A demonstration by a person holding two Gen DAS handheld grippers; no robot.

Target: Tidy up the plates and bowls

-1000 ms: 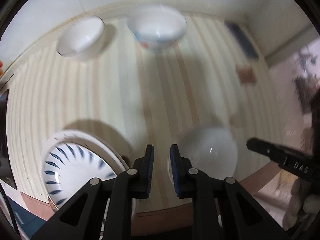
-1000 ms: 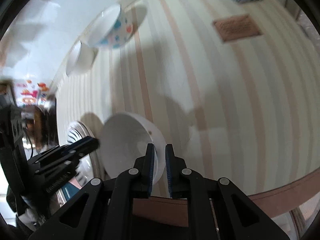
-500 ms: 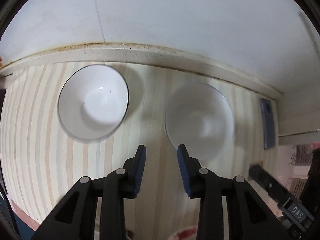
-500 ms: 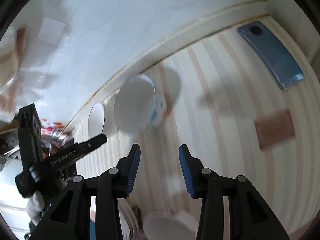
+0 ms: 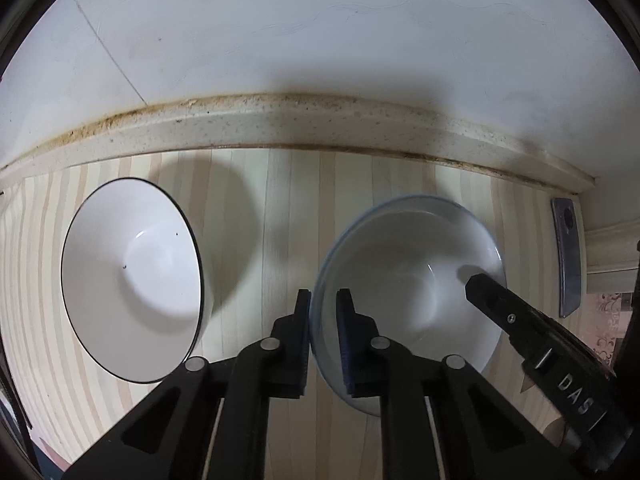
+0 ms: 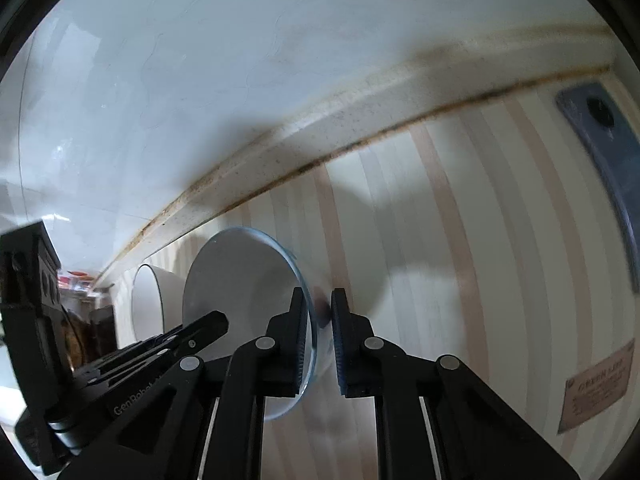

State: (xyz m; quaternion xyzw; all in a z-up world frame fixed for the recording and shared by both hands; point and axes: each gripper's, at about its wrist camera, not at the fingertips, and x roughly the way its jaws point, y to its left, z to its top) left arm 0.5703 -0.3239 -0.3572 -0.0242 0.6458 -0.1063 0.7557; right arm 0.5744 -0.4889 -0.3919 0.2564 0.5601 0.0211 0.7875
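A white bowl with a thin blue rim (image 5: pixel 408 280) stands on the striped counter near the back ledge. My left gripper (image 5: pixel 323 300) straddles its left rim, jaws closing with the pads pinching the wall. My right gripper (image 6: pixel 320 300) is closing the same way on the opposite rim of that bowl (image 6: pixel 240 280). One right finger (image 5: pixel 496 300) reaches inside the bowl in the left wrist view. A white bowl with a black rim (image 5: pixel 132 280) stands apart to the left, also visible behind the held bowl (image 6: pixel 146 308).
A raised speckled ledge (image 5: pixel 320 124) and white wall close off the back. A grey-blue phone (image 6: pixel 600 152) lies at the far right by the ledge. A brown card (image 6: pixel 596 396) lies on the counter at the right.
Both grippers travelled from the near part of the counter to the back. Half a second ago their jaws stood apart; now each pair has closed on the blue-rimmed bowl's rim.
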